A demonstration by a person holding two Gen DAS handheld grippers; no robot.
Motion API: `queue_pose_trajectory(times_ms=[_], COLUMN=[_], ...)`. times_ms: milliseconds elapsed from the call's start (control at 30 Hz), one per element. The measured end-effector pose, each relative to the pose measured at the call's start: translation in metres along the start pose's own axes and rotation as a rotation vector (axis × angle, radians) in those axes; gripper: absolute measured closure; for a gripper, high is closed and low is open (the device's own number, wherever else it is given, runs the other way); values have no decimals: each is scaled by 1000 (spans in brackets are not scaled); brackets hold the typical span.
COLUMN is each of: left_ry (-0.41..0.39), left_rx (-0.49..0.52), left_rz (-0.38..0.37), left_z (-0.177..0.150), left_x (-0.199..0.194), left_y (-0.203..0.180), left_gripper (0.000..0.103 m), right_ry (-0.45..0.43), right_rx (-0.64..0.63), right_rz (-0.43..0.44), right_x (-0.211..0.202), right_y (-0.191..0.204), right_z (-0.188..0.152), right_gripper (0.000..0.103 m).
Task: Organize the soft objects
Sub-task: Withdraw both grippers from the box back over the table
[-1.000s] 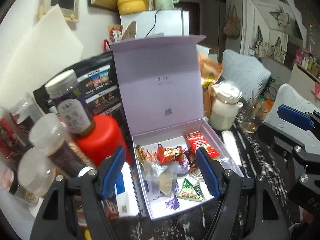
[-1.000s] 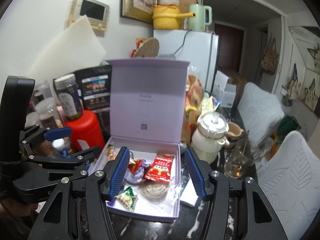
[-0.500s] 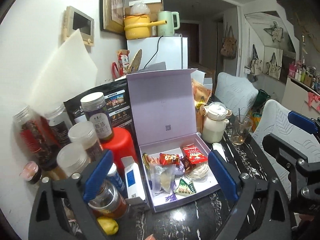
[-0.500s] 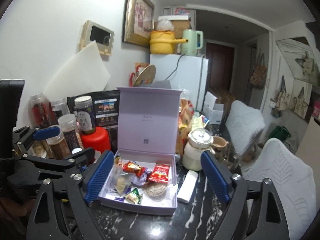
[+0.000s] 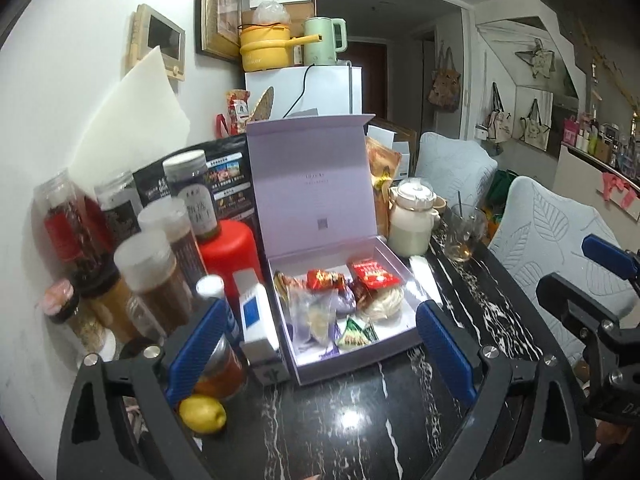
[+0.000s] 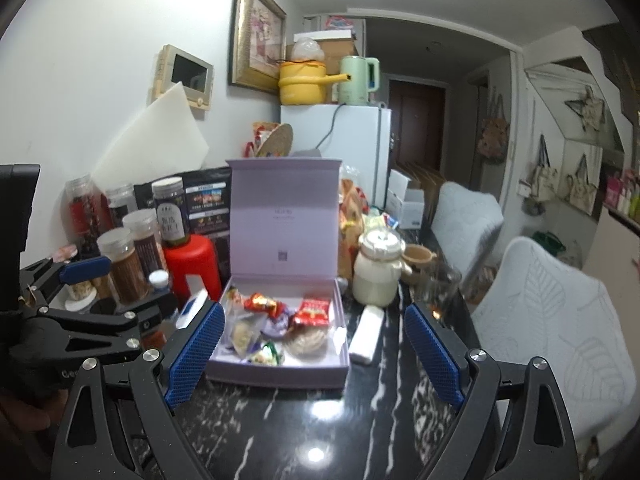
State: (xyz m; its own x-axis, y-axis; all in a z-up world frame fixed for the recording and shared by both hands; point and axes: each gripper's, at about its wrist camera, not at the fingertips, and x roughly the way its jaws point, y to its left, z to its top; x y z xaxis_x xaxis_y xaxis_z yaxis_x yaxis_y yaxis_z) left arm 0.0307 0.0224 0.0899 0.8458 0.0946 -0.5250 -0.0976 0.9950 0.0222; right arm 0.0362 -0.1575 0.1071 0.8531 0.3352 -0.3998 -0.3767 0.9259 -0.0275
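Black marble-patterned tabletop (image 6: 304,412) fills the lower part of both views, glossy under a ceiling light. Nearest the lens in the left wrist view, the left gripper (image 5: 320,344) stands with its blue pads spread wide and nothing between them; in the right wrist view the right gripper (image 6: 314,350) is likewise wide and empty, both having just been opening. A lemon (image 5: 202,414) lies at the lower left of the left view, beside a jar of amber liquid (image 5: 222,368). Just past the pads, at the centre of both frames, sits the lilac box (image 6: 280,370) with its lid (image 6: 282,220) standing upright behind it. Inside lie the soft packets: a red sachet (image 6: 314,312), a red-and-gold wrapped sweet (image 6: 262,304), a clear bag (image 6: 242,334), a small green packet (image 6: 268,354), a purple piece (image 6: 278,322) and a pale round coil (image 6: 306,340). A white-and-blue carton (image 5: 256,320) leans against the box's left side; a white bar (image 6: 366,334) lies on its right. Left of centre, lidded spice jars (image 5: 148,280) crowd around a red canister (image 5: 230,254) and a black pouch (image 6: 208,204). Right of the box stands a cream pot (image 6: 376,268), then a glass (image 5: 466,232) and quilted chairs (image 6: 548,316). Farthest back, a white fridge (image 6: 344,148) carries a yellow pot (image 6: 300,82) and a green kettle (image 6: 358,80).
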Motion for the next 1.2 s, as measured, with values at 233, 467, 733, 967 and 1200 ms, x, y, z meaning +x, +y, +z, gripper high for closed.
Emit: queue_pose_trajectory(times_ms=[233, 467, 733, 967, 1200], left_ry=[5, 7, 30, 53, 66], left_rx=[-12, 13, 31, 19, 17], left_rz=[-49, -52, -45, -54, -44], left_z=[-30, -48, -64, -75, -79], left_x=[-12, -18, -14, -10, -6], left_y=[-1, -5, -9, -12, -12], left_gripper=[6, 6, 6, 6, 6], right_ry=[26, 55, 90, 107, 125], right_rx=[34, 61, 84, 89, 98], right_rz=[-3, -25, -49, -79, -81], right_x=[-12, -18, -20, -20, -18], right_y=[2, 4, 4, 6, 4], right_z=[-31, -56, -78, -88, -96], right_gripper=[10, 10, 10, 10, 10])
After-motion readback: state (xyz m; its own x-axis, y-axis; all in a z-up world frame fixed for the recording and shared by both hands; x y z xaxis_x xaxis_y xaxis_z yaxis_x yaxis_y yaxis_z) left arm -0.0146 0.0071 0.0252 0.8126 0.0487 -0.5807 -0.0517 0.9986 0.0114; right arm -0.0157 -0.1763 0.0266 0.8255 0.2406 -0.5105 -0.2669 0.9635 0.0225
